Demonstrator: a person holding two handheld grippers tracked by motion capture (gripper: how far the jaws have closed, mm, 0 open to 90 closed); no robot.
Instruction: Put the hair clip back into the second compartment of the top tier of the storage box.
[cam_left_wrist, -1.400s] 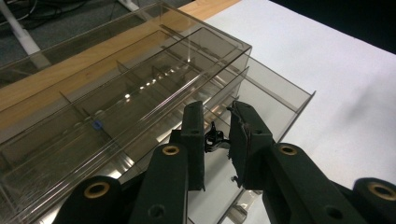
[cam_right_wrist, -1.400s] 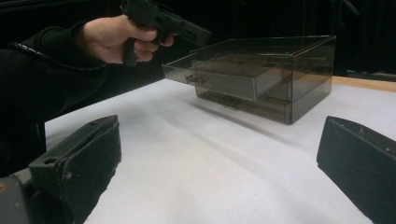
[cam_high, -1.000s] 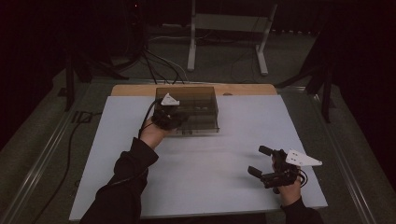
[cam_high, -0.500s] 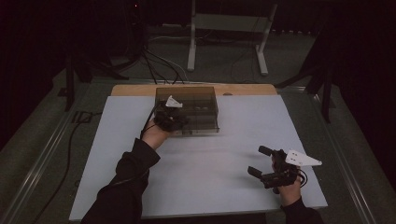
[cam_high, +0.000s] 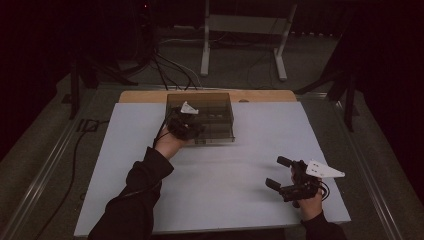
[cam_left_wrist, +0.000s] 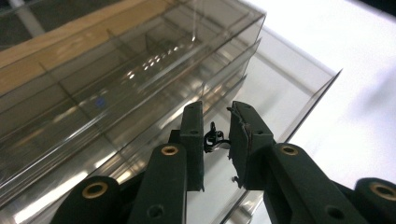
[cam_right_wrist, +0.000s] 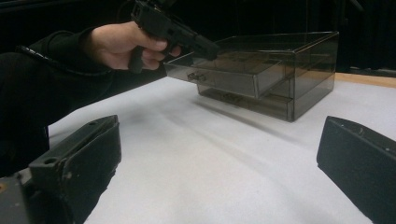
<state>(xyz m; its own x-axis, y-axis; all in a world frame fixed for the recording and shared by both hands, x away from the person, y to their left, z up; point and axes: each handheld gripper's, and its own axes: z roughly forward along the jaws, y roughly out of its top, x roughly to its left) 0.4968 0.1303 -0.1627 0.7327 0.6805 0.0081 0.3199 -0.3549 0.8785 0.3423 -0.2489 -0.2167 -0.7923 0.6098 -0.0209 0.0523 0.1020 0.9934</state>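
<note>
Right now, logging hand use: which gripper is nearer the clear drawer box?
Left. The left gripper is at the drawer box front; the right gripper sits apart, near the table's front.

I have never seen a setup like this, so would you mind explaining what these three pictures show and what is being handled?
A person sits at a table covered by a white mat and holds a hand-held two-jaw gripper in each hand; there is no robot arm. The high view looks down from above the person. The other two pictures come from cameras riding on the grippers, looking along their black jaws.

At the far side stands a smoky clear drawer box. The left gripper is at an upper drawer, which stands partly pulled out; its jaws sit close on either side of the small dark handle, though contact is hard to confirm. The right gripper rests over the mat near the person, jaws wide apart, holding nothing.
</note>
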